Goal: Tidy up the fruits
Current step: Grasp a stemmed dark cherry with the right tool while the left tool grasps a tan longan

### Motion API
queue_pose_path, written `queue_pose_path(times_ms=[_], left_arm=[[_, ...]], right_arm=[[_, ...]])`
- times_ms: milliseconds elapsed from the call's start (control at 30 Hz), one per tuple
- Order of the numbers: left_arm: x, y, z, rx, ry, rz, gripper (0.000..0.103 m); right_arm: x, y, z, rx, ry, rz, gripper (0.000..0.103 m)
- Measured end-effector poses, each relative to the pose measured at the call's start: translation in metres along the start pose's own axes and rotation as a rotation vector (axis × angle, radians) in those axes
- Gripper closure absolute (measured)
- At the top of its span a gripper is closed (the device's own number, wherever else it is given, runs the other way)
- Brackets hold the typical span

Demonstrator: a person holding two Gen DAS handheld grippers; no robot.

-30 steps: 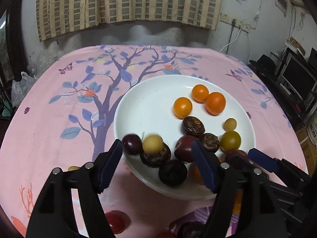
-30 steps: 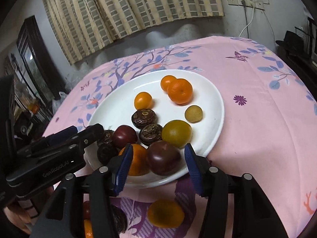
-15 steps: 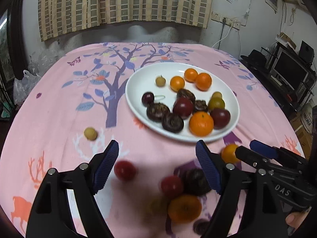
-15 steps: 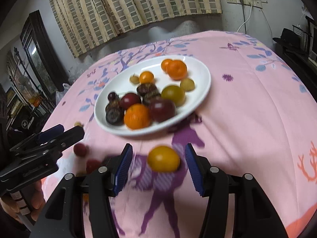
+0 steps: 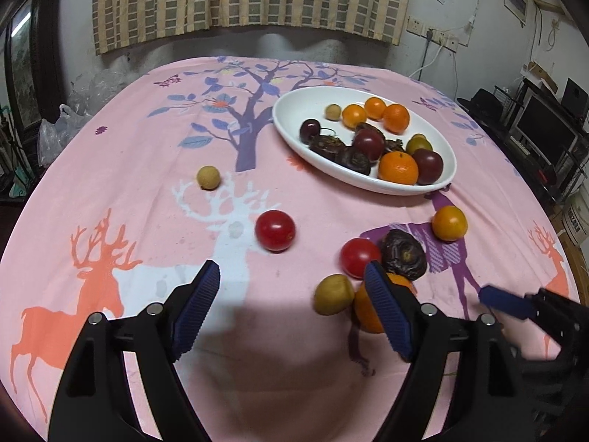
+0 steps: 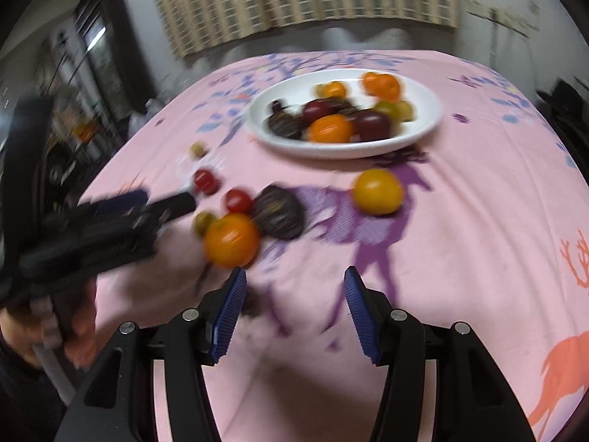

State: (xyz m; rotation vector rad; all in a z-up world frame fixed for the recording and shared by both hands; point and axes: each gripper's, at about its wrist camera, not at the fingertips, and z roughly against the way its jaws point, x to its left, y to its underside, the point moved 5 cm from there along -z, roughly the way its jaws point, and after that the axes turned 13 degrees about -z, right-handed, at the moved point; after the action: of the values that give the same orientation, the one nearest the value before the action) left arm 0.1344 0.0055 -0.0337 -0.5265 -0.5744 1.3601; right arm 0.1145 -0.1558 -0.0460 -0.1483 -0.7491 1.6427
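On the pink worktop (image 5: 121, 169) a white plate (image 5: 294, 140) at the far right holds four orange fruits, about three dark plums, some wrinkled dark fruits that are hard to count, and two small yellow-green ones. Loose on the cloth nearer the camera lie two red tomatoes (image 5: 275, 230), two orange fruits (image 5: 449, 223), one wrinkled dark fruit (image 5: 404, 254) and two small tan fruits (image 5: 208, 177). The left hand-held gripper (image 5: 292, 307) and the right hand-held gripper (image 6: 292, 313) both hover near the worktop's near edge with jaws spread wide, holding nothing.
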Motion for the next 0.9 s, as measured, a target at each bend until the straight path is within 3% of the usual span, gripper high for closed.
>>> queue_pose_path(times_ms=[200, 333, 367, 800, 900], left_arm=[[0.01, 0.004, -0.001, 0.001, 0.022, 0.021, 0.024], [0.007, 0.007, -0.001, 0.002, 0.031, -0.018, 0.024], [0.006, 0.008, -0.001, 0.006, 0.031, -0.027, 0.024], [-0.02, 0.02, -0.011, 0.062, 0.015, -0.229, 0.025], [-0.024, 0.018, -0.013, 0.029, 0.0, -0.255, 0.036]], right_arm=[[0.032, 0.017, -0.018, 0.065, 0.01, 0.112, 0.048], [0.037, 0.019, -0.027, 0.056, 0.049, 0.146, 0.074], [0.036, 0.018, -0.026, 0.053, 0.041, 0.135, 0.076], [0.002, 0.0, 0.004, -0.03, -0.014, 0.018, 0.076], [0.001, -0.004, 0.003, -0.032, -0.019, 0.007, 0.076]])
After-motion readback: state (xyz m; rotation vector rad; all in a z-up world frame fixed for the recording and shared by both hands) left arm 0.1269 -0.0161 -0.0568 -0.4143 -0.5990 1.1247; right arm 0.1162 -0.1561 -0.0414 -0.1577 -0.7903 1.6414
